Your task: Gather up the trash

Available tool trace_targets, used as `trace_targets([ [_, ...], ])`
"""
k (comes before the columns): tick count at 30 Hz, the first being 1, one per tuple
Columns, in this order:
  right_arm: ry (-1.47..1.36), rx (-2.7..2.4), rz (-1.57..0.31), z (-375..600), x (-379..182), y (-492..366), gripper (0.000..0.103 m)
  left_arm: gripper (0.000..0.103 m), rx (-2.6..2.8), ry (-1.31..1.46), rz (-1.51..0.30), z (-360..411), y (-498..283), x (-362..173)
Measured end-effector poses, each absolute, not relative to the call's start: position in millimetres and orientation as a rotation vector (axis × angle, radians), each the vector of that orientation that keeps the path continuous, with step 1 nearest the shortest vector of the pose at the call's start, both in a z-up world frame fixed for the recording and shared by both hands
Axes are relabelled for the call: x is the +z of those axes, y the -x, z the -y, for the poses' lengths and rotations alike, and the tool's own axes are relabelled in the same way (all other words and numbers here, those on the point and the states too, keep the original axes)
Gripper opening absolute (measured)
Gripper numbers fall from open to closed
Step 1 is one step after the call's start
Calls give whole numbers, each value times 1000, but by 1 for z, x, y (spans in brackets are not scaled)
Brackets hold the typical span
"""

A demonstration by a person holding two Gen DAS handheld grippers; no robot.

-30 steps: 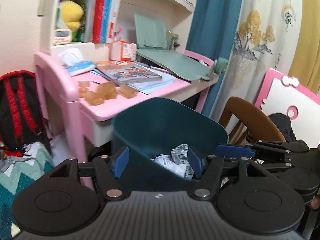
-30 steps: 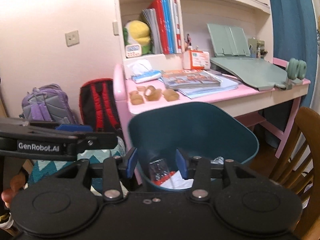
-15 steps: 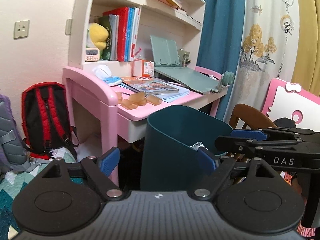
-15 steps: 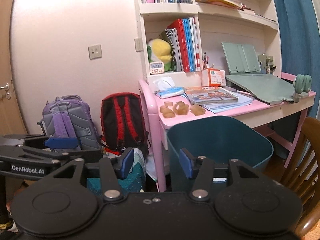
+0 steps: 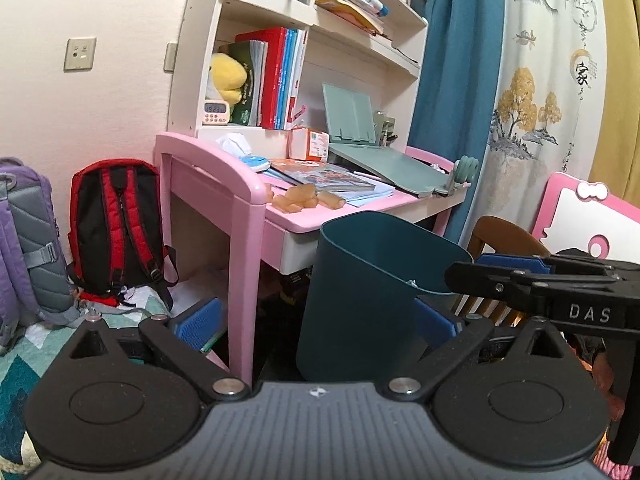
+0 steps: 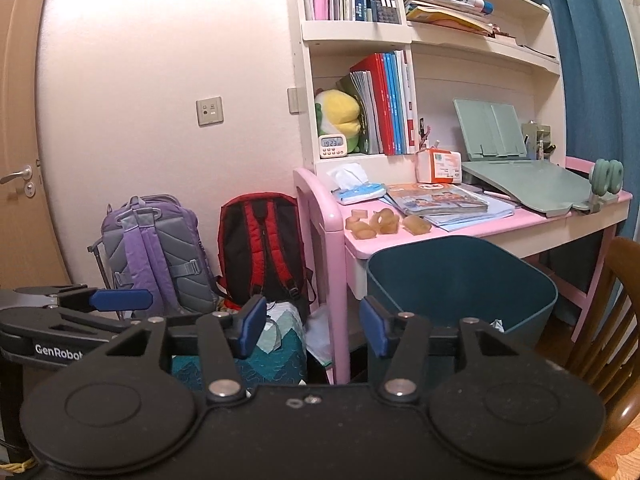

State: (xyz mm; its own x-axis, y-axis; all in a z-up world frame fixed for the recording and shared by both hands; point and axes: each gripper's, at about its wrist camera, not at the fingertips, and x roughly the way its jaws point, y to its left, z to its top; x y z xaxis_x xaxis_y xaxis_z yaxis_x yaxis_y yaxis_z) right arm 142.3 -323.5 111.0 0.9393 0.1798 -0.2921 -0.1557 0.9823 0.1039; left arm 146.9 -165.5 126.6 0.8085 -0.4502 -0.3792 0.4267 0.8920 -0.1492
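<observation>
A dark teal trash bin (image 5: 372, 296) stands on the floor in front of the pink desk (image 5: 248, 188); it also shows in the right wrist view (image 6: 460, 276). A scrap of crumpled white paper (image 6: 497, 325) peeks above its rim. My left gripper (image 5: 316, 326) is open and empty, level with the bin's side and back from it. My right gripper (image 6: 312, 328) is open and empty, back from the bin's left rim. It shows from the side in the left wrist view (image 5: 552, 284).
Small tan objects (image 6: 384, 222), books, a tissue pack and an orange box lie on the desk. A red backpack (image 6: 262, 248) and a purple backpack (image 6: 156, 252) lean on the wall. A wooden chair (image 6: 608, 320) stands right of the bin.
Both grippers have pulled back and away from the bin, from over its opening to well behind it, and both have opened wider. The bin has not moved.
</observation>
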Motion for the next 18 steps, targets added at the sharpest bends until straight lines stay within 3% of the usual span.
trace_targets([
  [18, -55, 49, -256, 316, 103, -118, 52, 102, -475, 17, -341, 163, -125, 127],
])
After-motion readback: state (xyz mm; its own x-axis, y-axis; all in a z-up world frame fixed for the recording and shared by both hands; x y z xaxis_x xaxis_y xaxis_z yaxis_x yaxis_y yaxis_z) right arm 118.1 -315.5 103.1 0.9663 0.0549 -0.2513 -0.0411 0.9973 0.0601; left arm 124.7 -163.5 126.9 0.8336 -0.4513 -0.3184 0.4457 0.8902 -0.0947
